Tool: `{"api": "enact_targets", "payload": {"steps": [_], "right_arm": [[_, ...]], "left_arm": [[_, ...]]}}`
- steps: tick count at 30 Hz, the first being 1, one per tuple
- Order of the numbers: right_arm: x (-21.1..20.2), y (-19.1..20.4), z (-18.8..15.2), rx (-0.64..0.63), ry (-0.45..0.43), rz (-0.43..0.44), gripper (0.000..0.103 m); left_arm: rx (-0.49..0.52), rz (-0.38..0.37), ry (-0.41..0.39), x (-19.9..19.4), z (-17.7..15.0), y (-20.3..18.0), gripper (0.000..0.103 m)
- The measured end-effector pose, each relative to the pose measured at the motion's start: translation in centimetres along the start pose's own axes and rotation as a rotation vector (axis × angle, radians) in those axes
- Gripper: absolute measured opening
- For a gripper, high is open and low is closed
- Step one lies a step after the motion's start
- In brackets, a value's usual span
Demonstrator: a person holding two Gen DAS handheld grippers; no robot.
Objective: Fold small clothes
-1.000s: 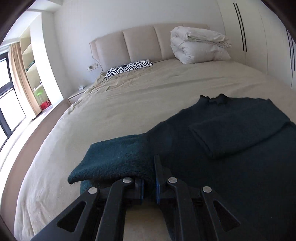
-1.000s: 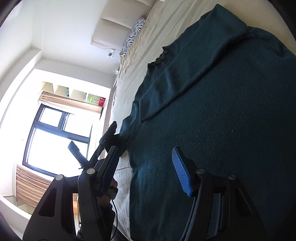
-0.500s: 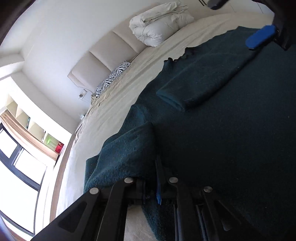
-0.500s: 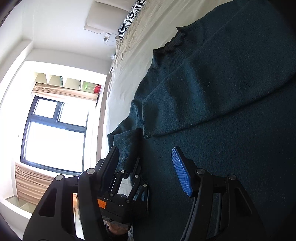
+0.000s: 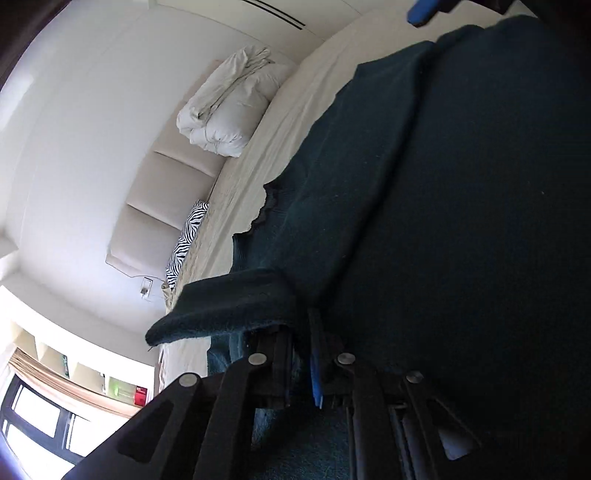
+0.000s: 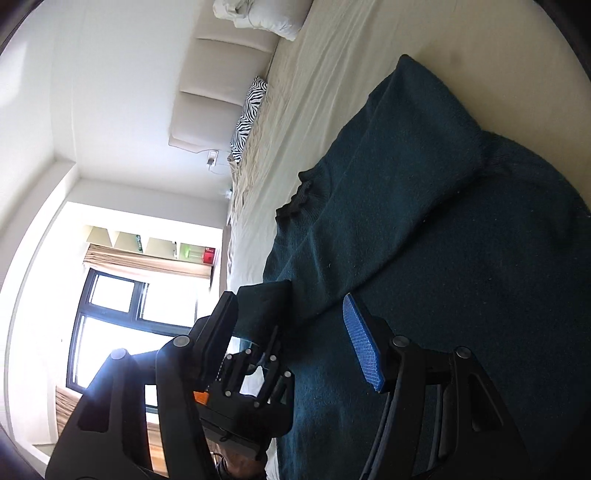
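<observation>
Pinching a sleeve (image 5: pixel 236 306) of the dark teal sweater (image 5: pixel 461 206), the left gripper (image 5: pixel 301 354) has its jaws nearly together, with the knit bunched between the pads. The sleeve end drapes over the near finger and hangs off to the side, lifted clear of the bed (image 5: pixel 295 96). From that grip the fabric runs straight into the sweater body, which lies flat on the beige cover and fills most of the left wrist view.

The right gripper (image 6: pixel 291 325) hovers over the sweater body with its jaws about half open; nothing sits between them. Its blue pad (image 6: pixel 364 347) stands above the cloth, apart from it. In the right wrist view, the left gripper (image 6: pixel 258 350) shows just beyond the right one's dark finger, with the lifted sleeve (image 6: pixel 264 299) at its tips. In the left wrist view, a blue tip of the right gripper (image 5: pixel 424 11) shows at the top edge.

The other sleeve (image 6: pixel 406 147) is laid across the chest of the sweater, ending near the lower edge of the body. The frilled collar (image 6: pixel 295 199) points toward the headboard (image 6: pixel 218 77).

Farther off: a zebra-print pillow (image 6: pixel 249 114) against the headboard, a folded white duvet (image 5: pixel 229 110) beside it, and a window (image 6: pixel 122 321) with a curtain past the bed's side.
</observation>
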State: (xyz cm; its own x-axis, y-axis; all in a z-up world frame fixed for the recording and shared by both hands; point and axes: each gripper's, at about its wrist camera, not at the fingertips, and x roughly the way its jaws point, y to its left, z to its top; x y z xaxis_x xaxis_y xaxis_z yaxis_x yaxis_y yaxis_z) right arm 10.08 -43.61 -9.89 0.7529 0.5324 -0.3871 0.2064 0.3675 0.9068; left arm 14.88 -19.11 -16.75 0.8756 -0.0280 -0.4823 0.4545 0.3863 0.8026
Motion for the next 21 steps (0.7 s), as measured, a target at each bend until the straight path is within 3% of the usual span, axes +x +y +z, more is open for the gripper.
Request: {"api": "enact_targets", "payload": {"steps": [4,9,13,16,21], "right_arm": [[-1.0,-0.8,1.3,-0.029,0.006,-0.058,0.059],[2.3,0.6,0.6,-0.095,0.096,-0.083,0.059],[6.7,2.5,-0.1,-0.137,0.251,-0.076,0.061],[8.9,2.8,0.4,-0.159,0.258,-0.197,0.062],[12.8,3.3,0.1,-0.171,0.359,-0.2,0.062]], "left_arm": [[0.062,0.017,-0.02,-0.7,-0.7,-1.5,0.007],[0.117,0.025,-0.027,-0.7,-0.6,-1.8,0.007],[0.053,-0.002,-0.012,-0.9,-1.1,-1.0,0.007],[0.003,-0.021,-0.005,-0.8,-1.3,-0.4,0.009],[-0.113,-0.059,0.007,-0.2,-1.8,1.2,0.009]]}}
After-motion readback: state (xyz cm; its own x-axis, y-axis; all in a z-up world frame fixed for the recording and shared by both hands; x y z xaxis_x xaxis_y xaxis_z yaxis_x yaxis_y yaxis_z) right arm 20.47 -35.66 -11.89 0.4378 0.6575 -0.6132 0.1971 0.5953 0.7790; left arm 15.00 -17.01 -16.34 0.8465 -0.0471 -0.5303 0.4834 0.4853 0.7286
